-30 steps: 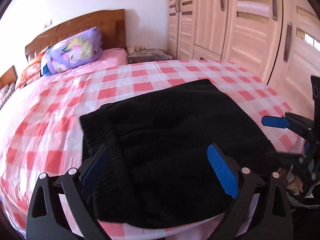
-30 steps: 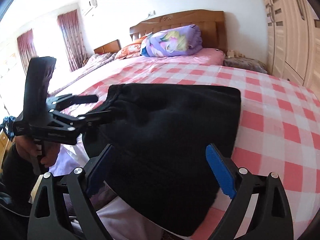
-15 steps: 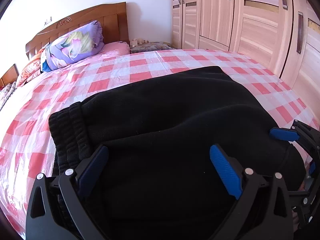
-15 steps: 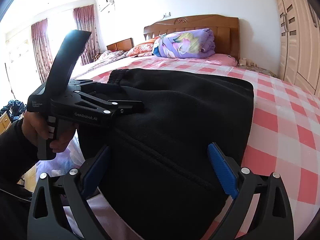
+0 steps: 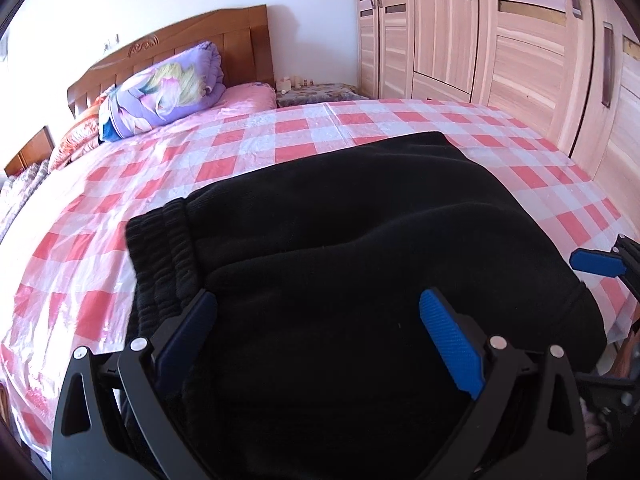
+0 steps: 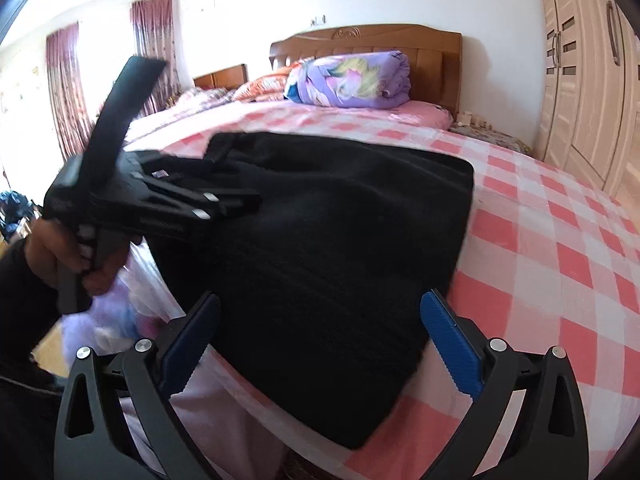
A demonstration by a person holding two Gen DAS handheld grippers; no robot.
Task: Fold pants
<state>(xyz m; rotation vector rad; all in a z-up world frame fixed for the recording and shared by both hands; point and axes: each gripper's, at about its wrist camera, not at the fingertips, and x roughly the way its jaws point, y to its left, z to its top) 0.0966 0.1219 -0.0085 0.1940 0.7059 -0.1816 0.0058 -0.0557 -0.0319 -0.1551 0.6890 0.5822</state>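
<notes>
Both grippers gaping, empty: left gripper (image 5: 316,332), right gripper (image 6: 320,328). Black pants (image 5: 360,240) lie folded on the checked bed (image 5: 280,136) just ahead of them. Thick, floppy fleece; I'd pinch the ribbed waistband (image 5: 160,248).

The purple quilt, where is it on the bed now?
The purple quilt lies folded at the head of the bed, against the wooden headboard, far behind the black pants; in the left wrist view it appears upper left.

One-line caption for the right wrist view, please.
Open right gripper over folded black pants on a pink checked bed; left gripper alongside.
</notes>
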